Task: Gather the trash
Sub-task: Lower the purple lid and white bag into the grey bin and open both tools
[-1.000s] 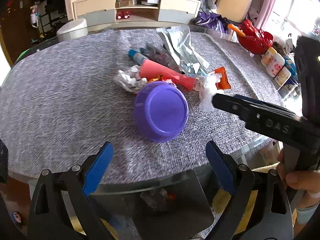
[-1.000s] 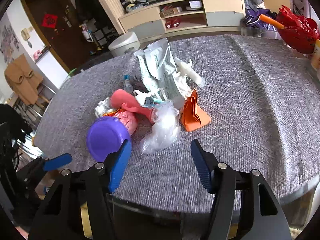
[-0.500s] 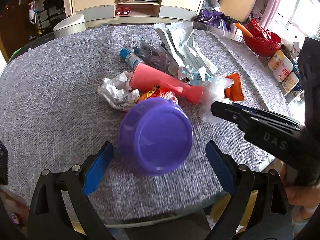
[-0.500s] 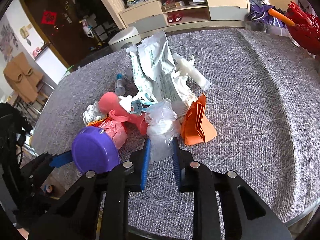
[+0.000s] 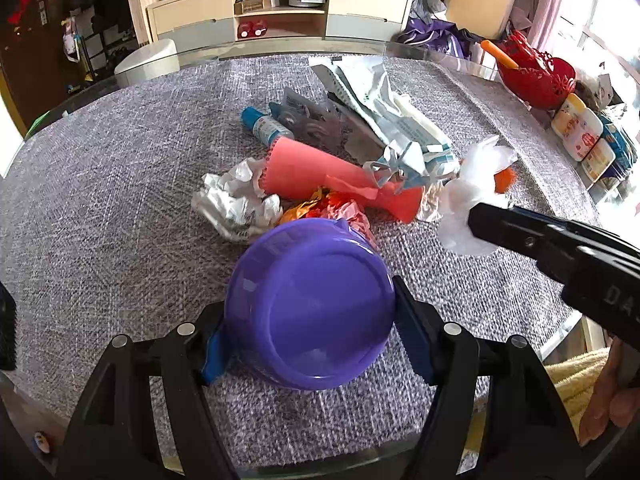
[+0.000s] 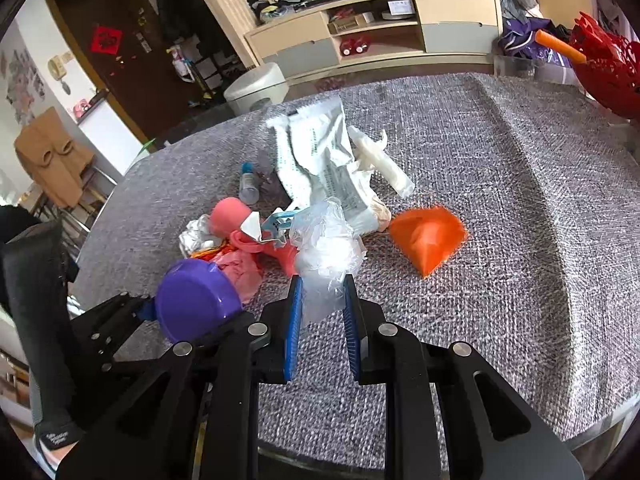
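Note:
A purple plastic bowl (image 5: 312,308) lies on its side, its base toward the camera, on the grey tablecloth; my left gripper (image 5: 308,316) is shut on its sides. It also shows in the right wrist view (image 6: 196,304). My right gripper (image 6: 320,312) is shut on a crumpled clear plastic bag (image 6: 326,252), seen from the left wrist view (image 5: 472,200) lifted a little. A trash pile lies beyond: a pink paper roll (image 5: 332,176), crumpled white paper (image 5: 236,200), white wrappers (image 6: 316,160), a small blue-capped bottle (image 5: 266,128), an orange folded paper (image 6: 430,238).
A red basket (image 5: 536,74) and small jars (image 5: 580,136) stand at the table's right edge. A white bin (image 6: 256,88) and a low cabinet (image 6: 376,36) are beyond the table. The table's near edge (image 5: 320,460) is close under my grippers.
My left gripper moved forward and closed on the purple bowl. My right gripper closed on the clear plastic bag and lifted it a little off the pile.

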The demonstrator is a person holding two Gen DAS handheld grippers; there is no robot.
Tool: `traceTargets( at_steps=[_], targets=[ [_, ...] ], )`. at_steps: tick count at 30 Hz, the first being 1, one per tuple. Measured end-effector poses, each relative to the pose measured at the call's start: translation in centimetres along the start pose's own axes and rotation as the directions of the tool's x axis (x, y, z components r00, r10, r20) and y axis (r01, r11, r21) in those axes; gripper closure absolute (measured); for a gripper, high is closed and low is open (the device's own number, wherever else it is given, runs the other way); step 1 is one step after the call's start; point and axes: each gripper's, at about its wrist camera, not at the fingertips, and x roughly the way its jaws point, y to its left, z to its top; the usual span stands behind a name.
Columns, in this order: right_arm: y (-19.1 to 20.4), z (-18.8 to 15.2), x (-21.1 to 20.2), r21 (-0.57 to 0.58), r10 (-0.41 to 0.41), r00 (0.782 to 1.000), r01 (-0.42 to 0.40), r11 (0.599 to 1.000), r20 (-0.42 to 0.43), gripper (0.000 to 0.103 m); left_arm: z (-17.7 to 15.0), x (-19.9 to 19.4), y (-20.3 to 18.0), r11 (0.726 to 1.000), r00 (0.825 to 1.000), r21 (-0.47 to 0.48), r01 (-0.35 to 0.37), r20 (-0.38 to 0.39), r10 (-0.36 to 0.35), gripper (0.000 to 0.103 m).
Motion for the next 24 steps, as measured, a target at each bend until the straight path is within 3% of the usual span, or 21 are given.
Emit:
traceTargets(
  at_steps=[14,24],
  targets=[
    [2.4,-1.1,-5.7,-0.028,0.002,0.996,0.001,1.000,0.093,0.082,-1.6,-8.1,0.3,1.000,0.994,-0.012,0.021,0.111,-0.019,0.038],
    [4.3,-5.8,-8.6,-0.066,-0.001,0.997,0.006,0.998,0.083,0.082,-6.9,-13.2,-0.2,0.999,0.991,0.014,0.051,0.123,-0.052,0.037]
  ],
)
